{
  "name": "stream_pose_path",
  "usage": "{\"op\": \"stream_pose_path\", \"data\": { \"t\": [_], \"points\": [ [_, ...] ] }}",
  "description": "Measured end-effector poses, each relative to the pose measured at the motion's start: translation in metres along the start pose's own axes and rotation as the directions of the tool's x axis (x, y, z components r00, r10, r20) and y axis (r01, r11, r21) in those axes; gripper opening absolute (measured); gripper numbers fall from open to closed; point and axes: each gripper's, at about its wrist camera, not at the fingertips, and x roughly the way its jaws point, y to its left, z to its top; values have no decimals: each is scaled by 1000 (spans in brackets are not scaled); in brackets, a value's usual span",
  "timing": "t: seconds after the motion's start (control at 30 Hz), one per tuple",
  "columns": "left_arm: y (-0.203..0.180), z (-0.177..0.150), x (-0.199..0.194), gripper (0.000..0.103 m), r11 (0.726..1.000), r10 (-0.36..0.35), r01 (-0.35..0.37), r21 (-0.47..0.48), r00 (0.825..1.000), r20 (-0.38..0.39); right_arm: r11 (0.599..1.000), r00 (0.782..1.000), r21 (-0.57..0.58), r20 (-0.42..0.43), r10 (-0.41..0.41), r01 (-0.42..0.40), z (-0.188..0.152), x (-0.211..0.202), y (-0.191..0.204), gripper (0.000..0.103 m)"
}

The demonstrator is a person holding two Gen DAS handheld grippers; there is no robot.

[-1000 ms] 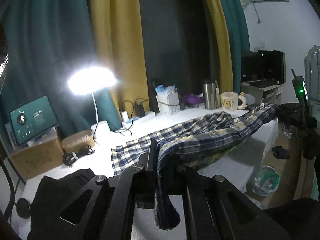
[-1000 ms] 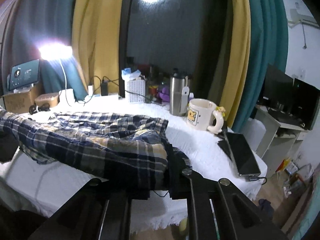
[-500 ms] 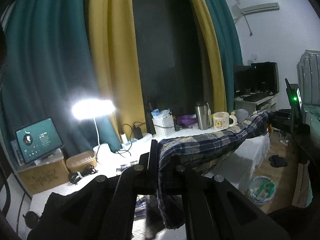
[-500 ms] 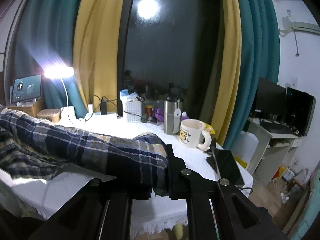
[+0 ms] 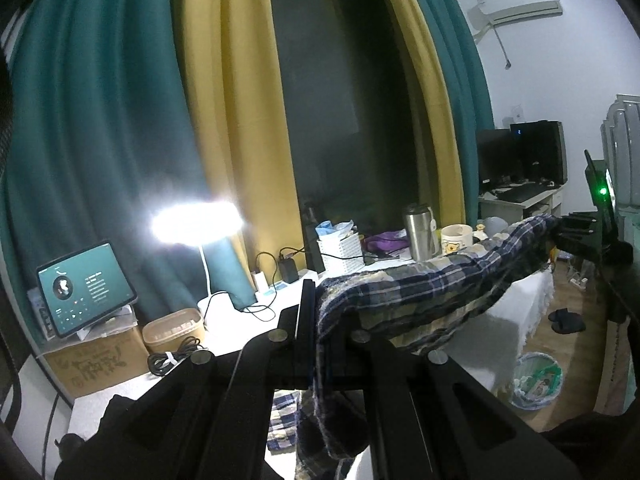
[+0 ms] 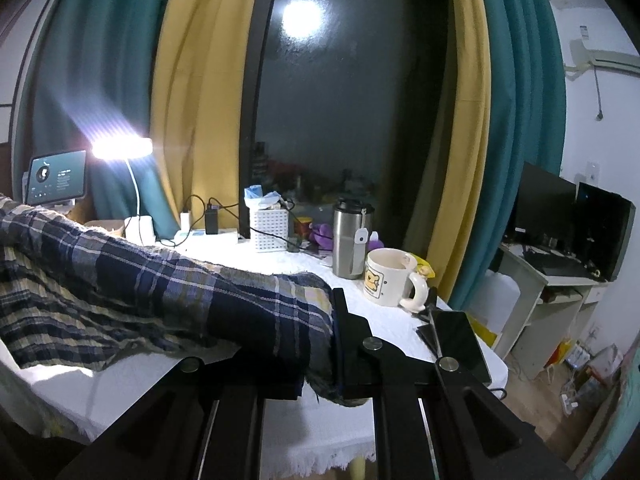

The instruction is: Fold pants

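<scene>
A white-covered table (image 6: 248, 256) runs under the plaid pants (image 5: 420, 288), which hang stretched in the air above it between the two grippers, their lower folds sagging toward the cloth. The left gripper (image 5: 326, 320) is clamped on one end of the pants, a loose tail of fabric drooping below its fingers, and the right gripper (image 6: 320, 344) is clamped on the other end. A steel tumbler (image 6: 352, 240) and a cream mug (image 6: 390, 280) stand near each other at the table's far side.
</scene>
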Motion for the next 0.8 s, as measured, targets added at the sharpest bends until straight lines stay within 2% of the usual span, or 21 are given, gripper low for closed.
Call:
{"op": "stream_pose_path", "data": {
  "t": [0.33, 0.8],
  "points": [
    [22, 5, 36, 2, 1000, 19, -18, 11, 999, -33, 1000, 1000, -8, -15, 10, -10, 26, 40, 10, 11],
    [51, -1, 110, 2, 1000, 8, -8, -1, 991, -130, 1000, 996, -12, -93, 16, -17, 41, 117, 17, 11]
  ]
}}
